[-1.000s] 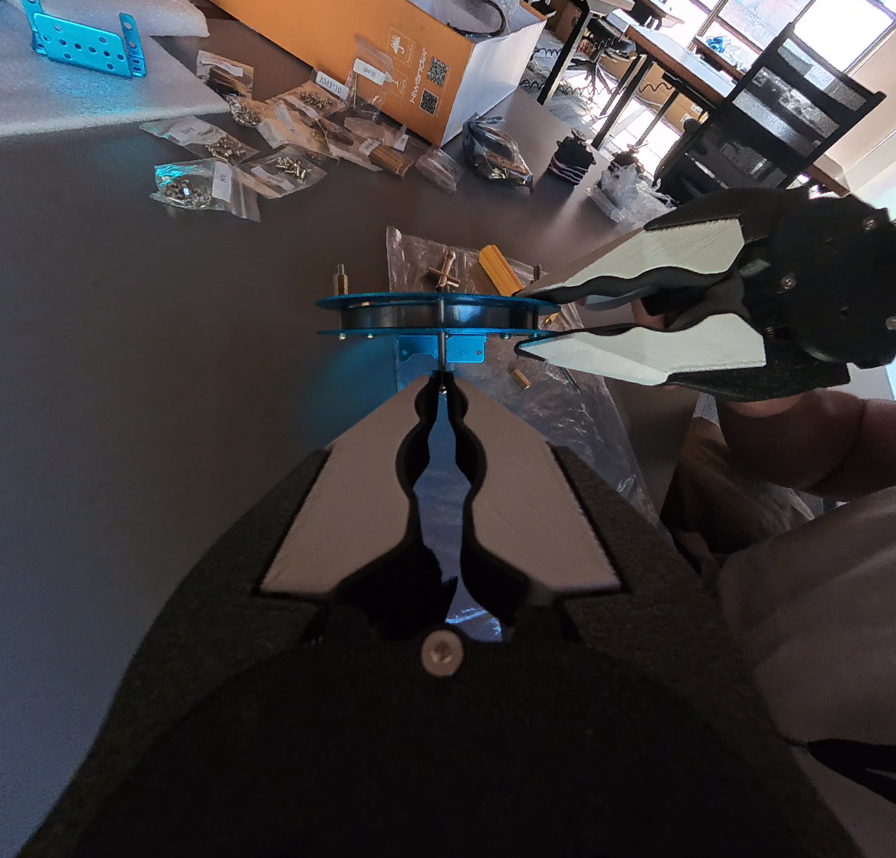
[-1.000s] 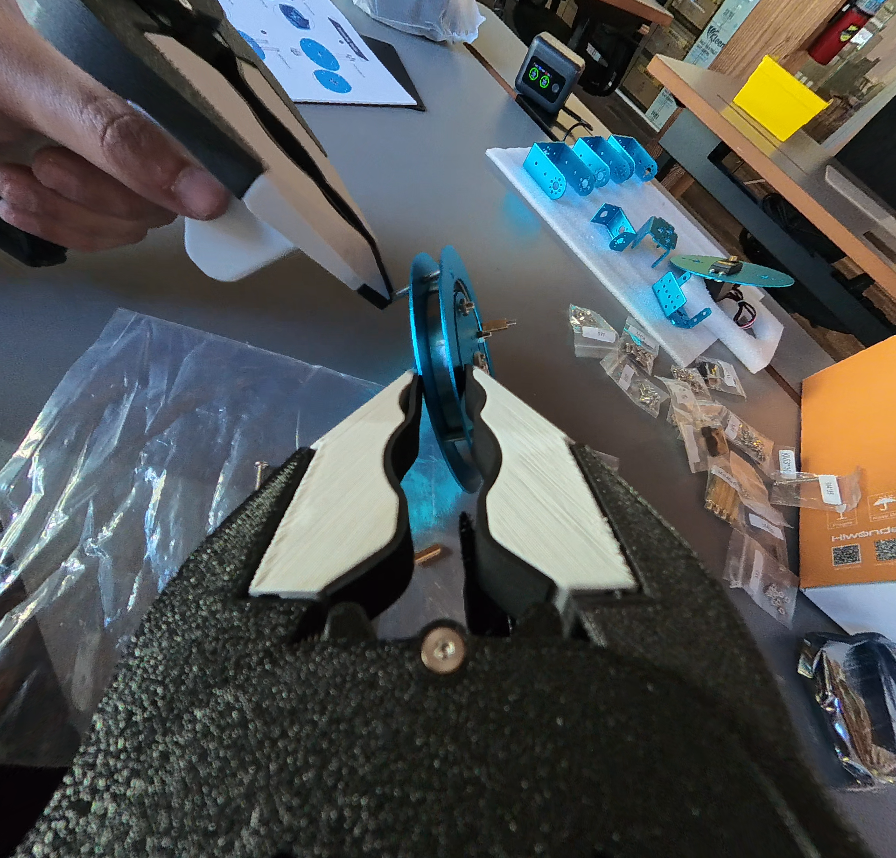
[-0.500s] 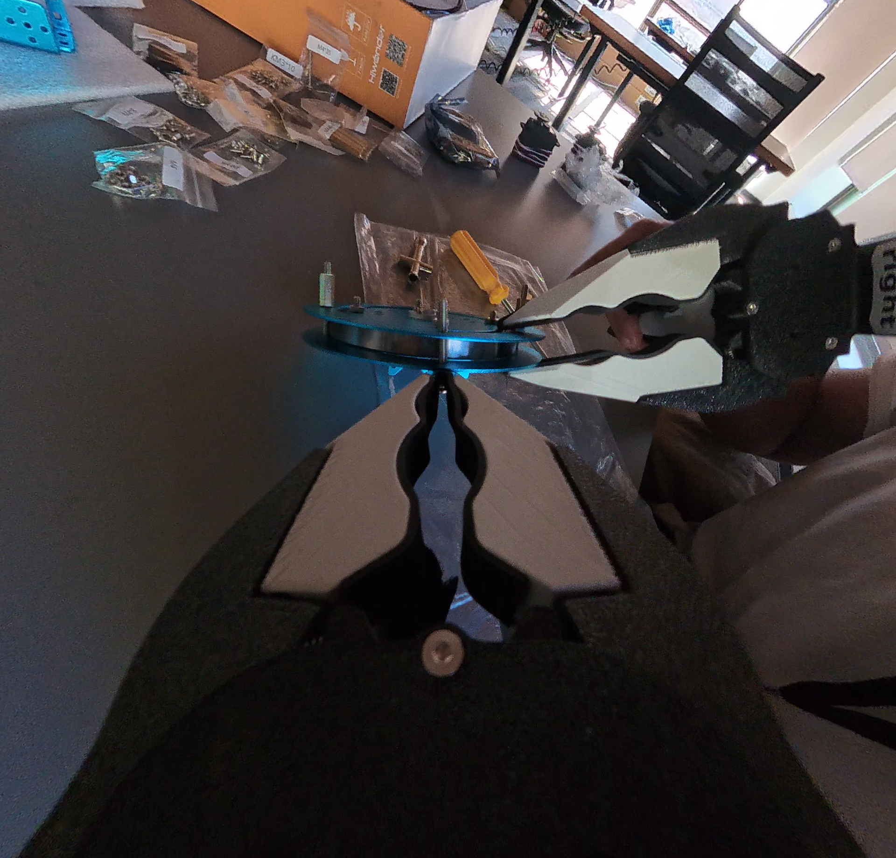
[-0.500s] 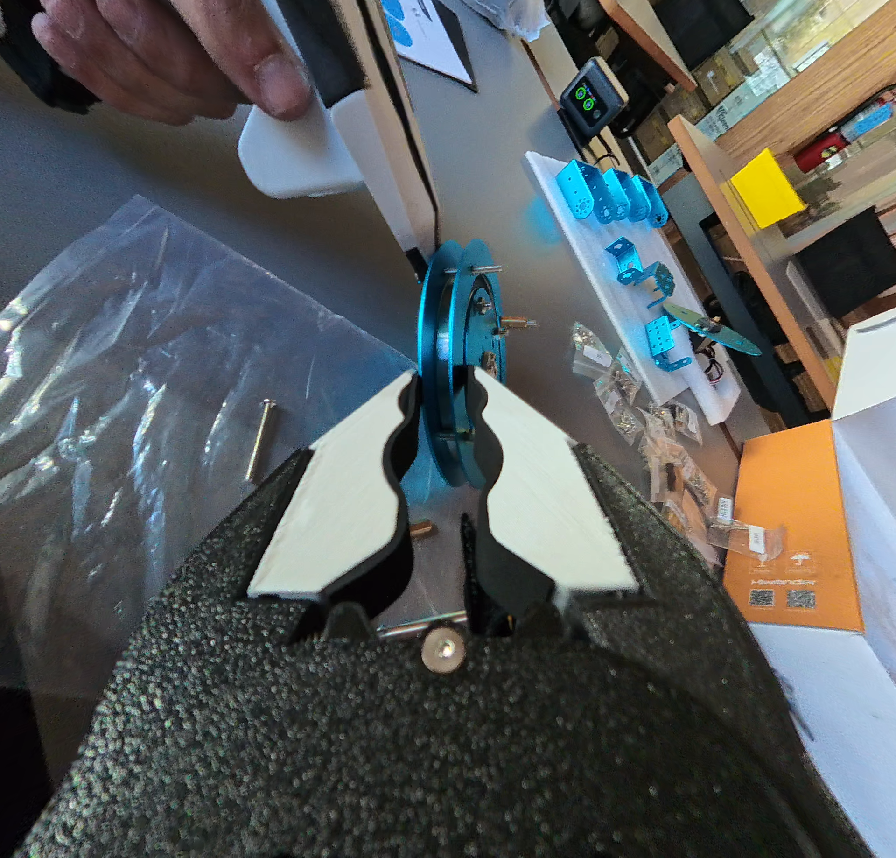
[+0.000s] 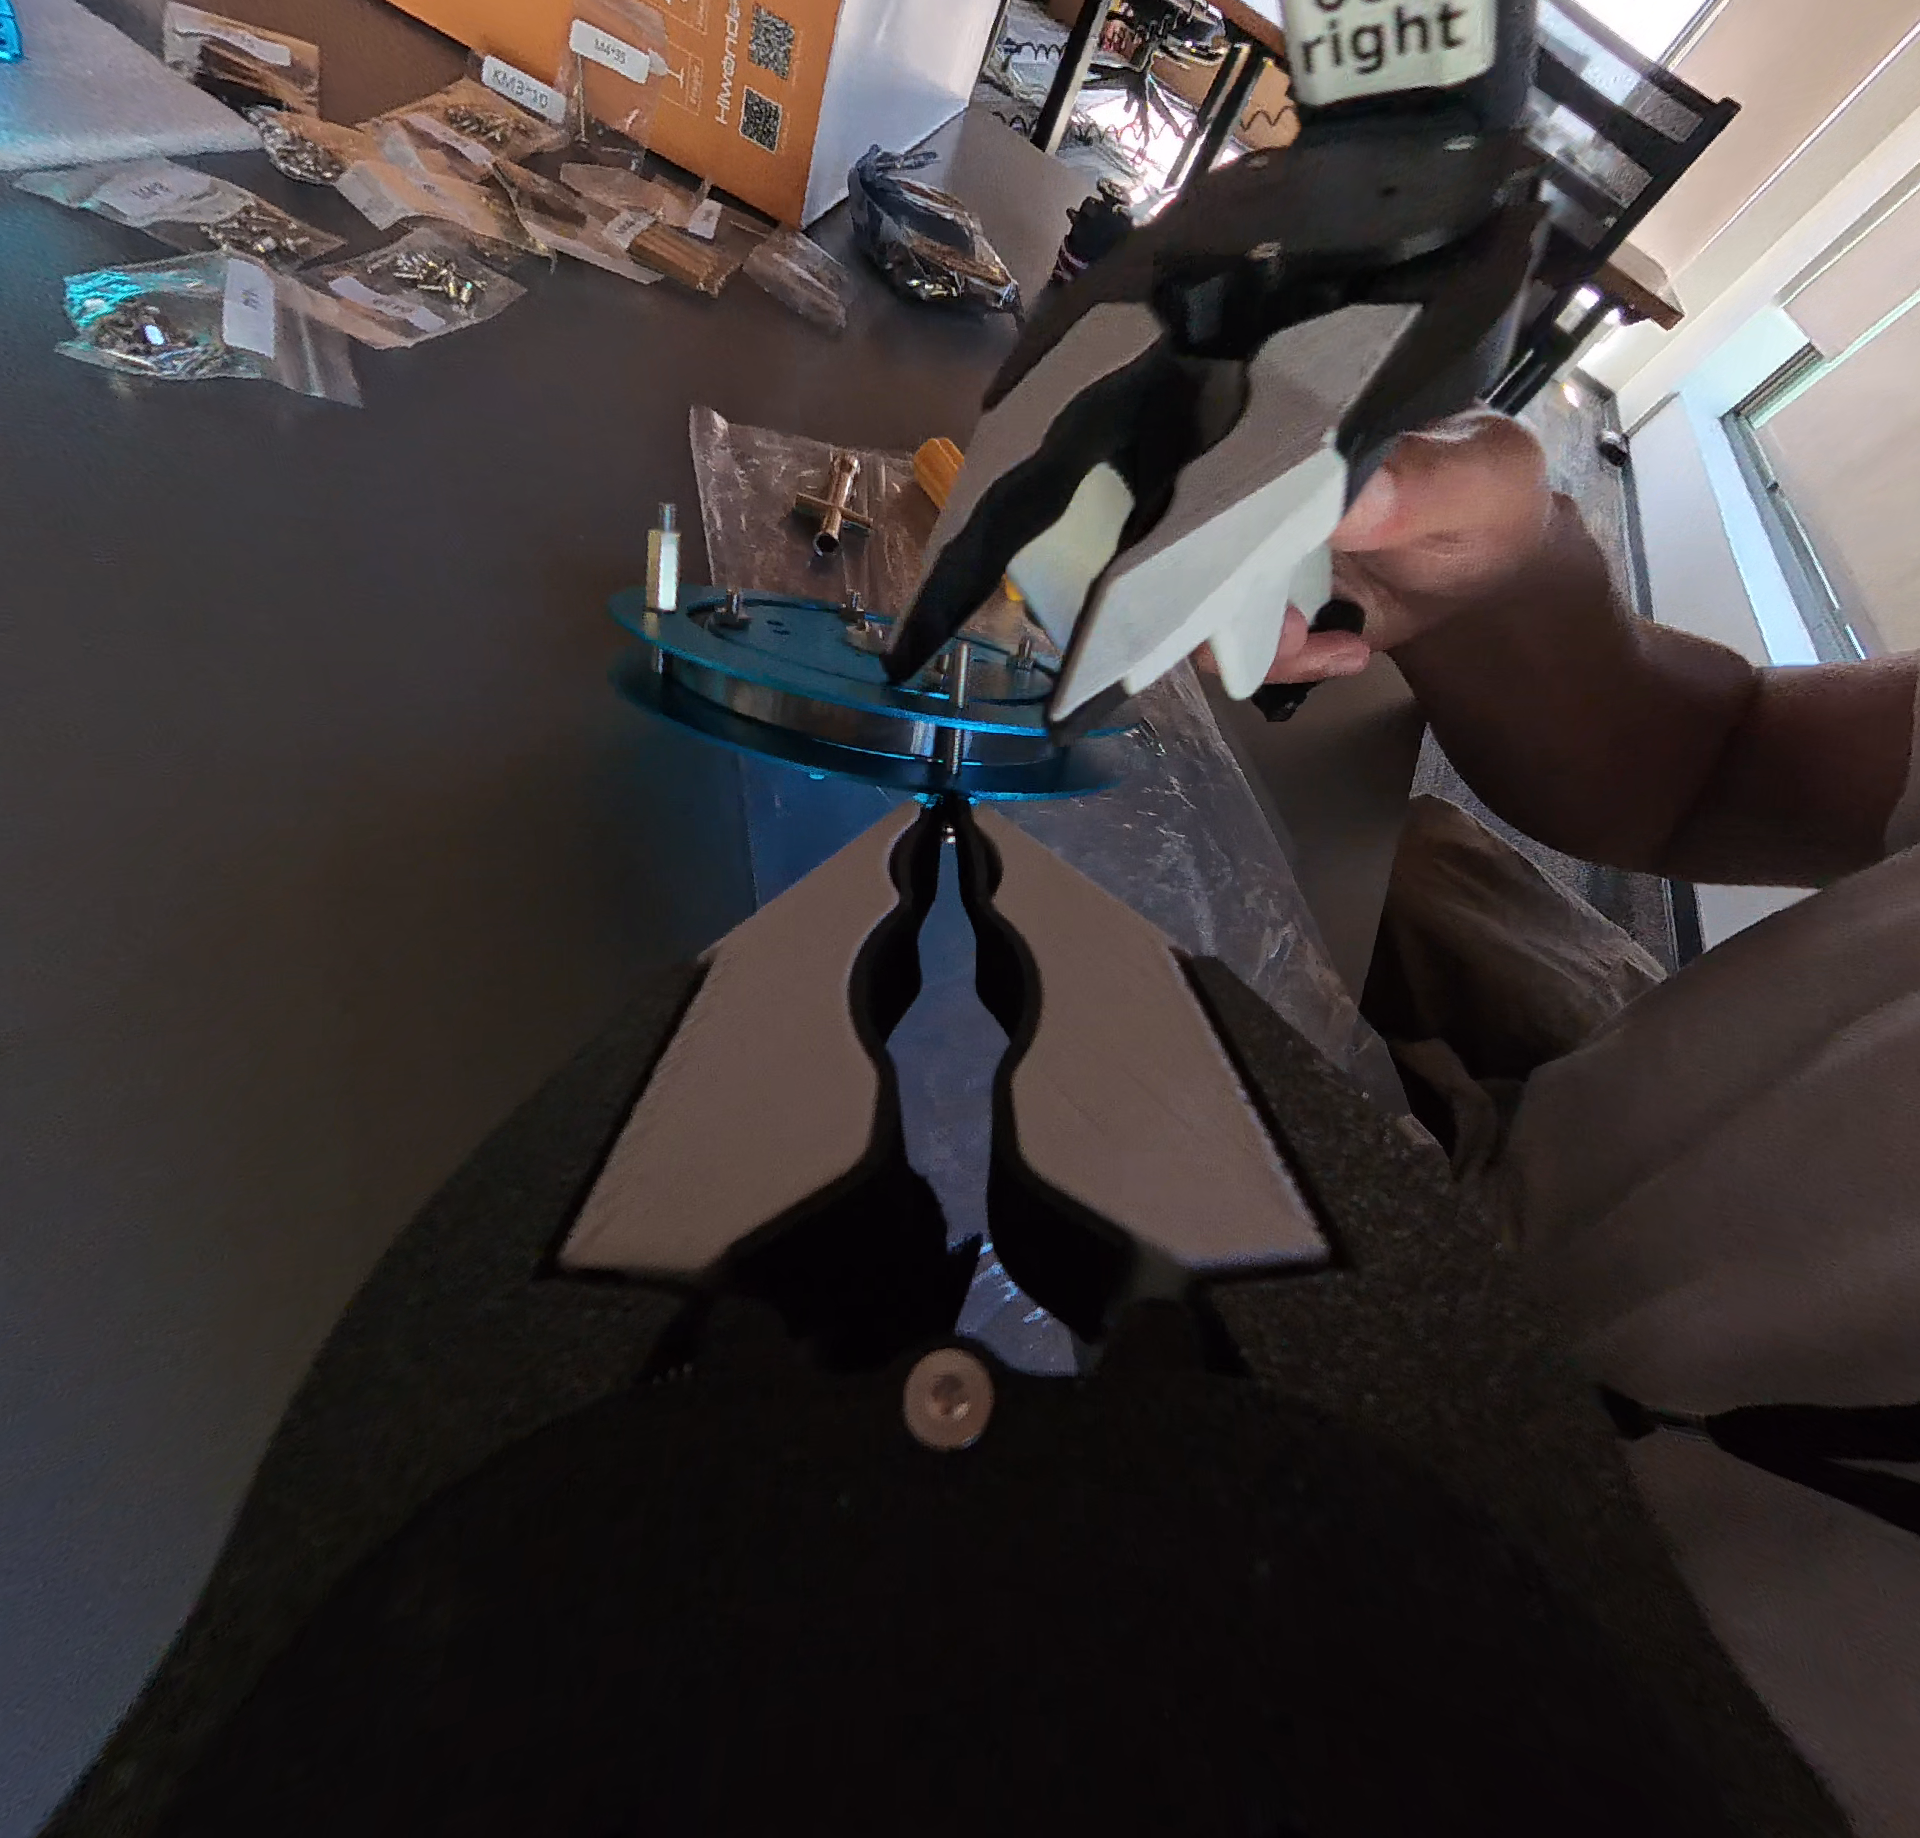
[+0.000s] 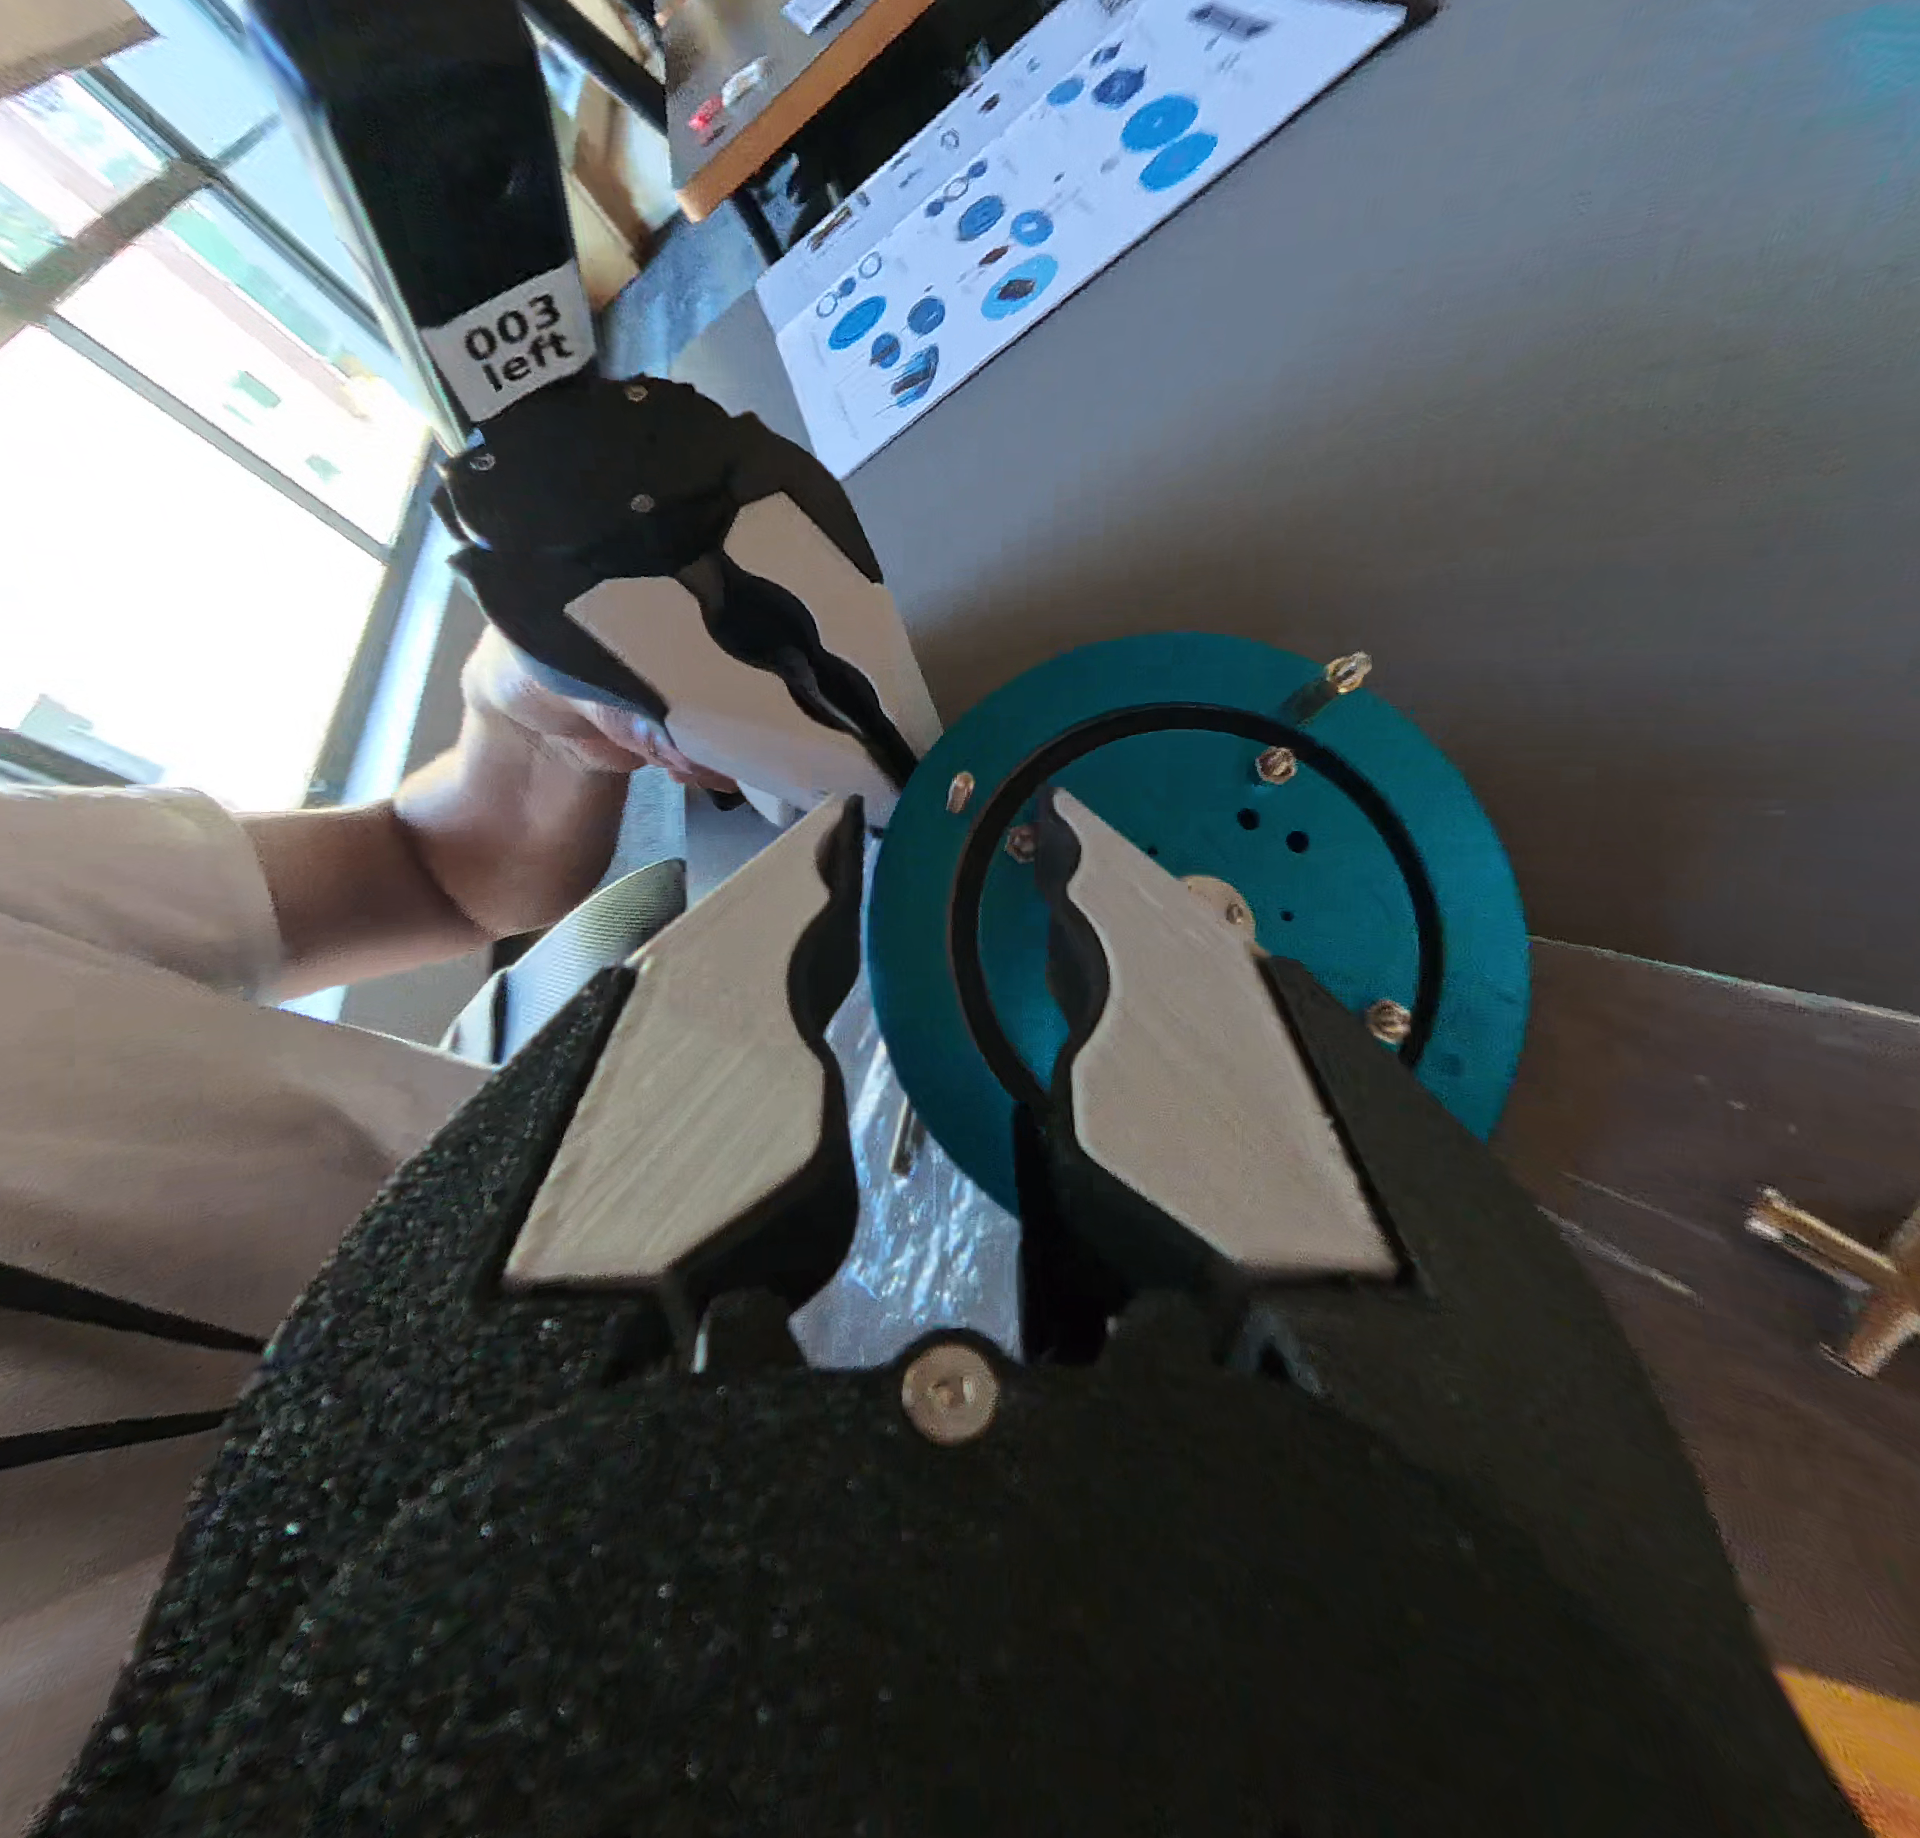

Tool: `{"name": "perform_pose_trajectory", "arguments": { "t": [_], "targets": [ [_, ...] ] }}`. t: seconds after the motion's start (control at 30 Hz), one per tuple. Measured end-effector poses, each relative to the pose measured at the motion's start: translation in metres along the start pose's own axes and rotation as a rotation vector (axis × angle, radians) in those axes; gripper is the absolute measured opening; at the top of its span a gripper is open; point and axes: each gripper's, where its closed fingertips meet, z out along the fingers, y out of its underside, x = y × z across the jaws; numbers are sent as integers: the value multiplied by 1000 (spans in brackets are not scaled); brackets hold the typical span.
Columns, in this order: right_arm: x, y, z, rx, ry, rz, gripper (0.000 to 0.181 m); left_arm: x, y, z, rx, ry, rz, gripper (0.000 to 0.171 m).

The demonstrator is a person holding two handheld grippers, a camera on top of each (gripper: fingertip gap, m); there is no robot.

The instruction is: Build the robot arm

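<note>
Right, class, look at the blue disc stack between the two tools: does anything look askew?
Yes. The blue disc stack sits tilted, apparently clear of the table, carried only by one long screw near its rim, pinched in the left tool. The right tool is open astride the rim.

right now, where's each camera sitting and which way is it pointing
Left wrist view: on the left gripper, looking level across the table at the blue disc assembly edge-on; own jaws pinch a pin under it; the right gripper and right hand show upper right.
Right wrist view: on the right gripper, looking down onto the disc's face; own jaws open astride its rim; the left hand shows.
Shared: the disc and both grippers.
</note>
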Motion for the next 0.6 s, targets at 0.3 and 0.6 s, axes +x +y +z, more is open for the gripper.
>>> {"name": "perform_pose_trajectory", "arguments": {
  "t": [0.3, 0.6],
  "targets": [
    [4, 0, 0, 44, -29, 30, 5, 1, 1, 2, -12, -19, 6, 1],
    [0, 0, -7, 76, 27, -43, 1, 0, 11, -2, -36, -49, 4, 0]
  ]
}}
